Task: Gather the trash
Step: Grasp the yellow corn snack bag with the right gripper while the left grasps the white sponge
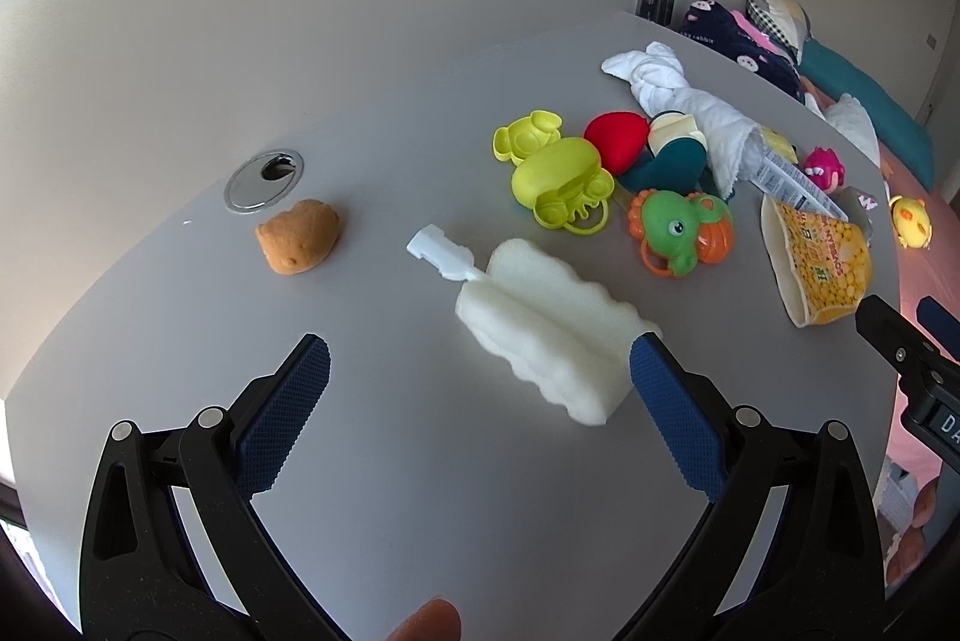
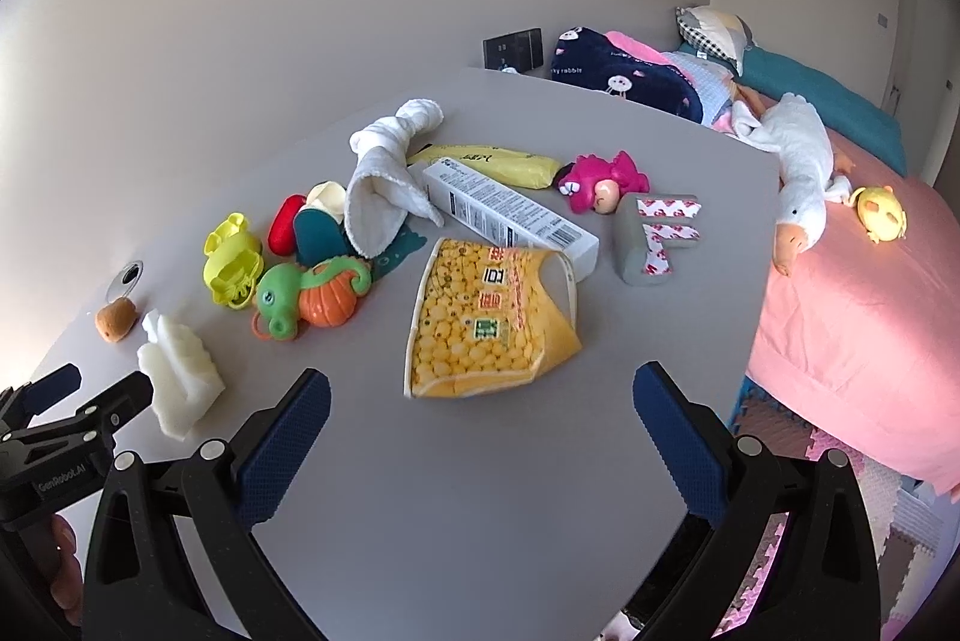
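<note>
Two grippers hang over the grey table (image 2: 480,491), each with its blue-padded jaws spread wide and nothing between them. Biggest of the likely trash is the yellow corn snack bag (image 2: 489,323), lying flat and crumpled just ahead of the right gripper (image 2: 480,404); it looks empty, so light, thin and slippery, best pinched at a raised edge or the torn top rather than pressed flat. Behind it, touching its far edge, lies a white printed carton (image 2: 510,212), stiff but crushable, best held across its narrow sides. Near the left gripper (image 1: 480,371) sits a white foam block (image 1: 552,335), soft and springy, its near end just beside the right-hand pad (image 1: 672,413); a squeeze across its middle should hold it. Plastic toys and a knotted white cloth (image 2: 390,167) crowd the far side.
</note>
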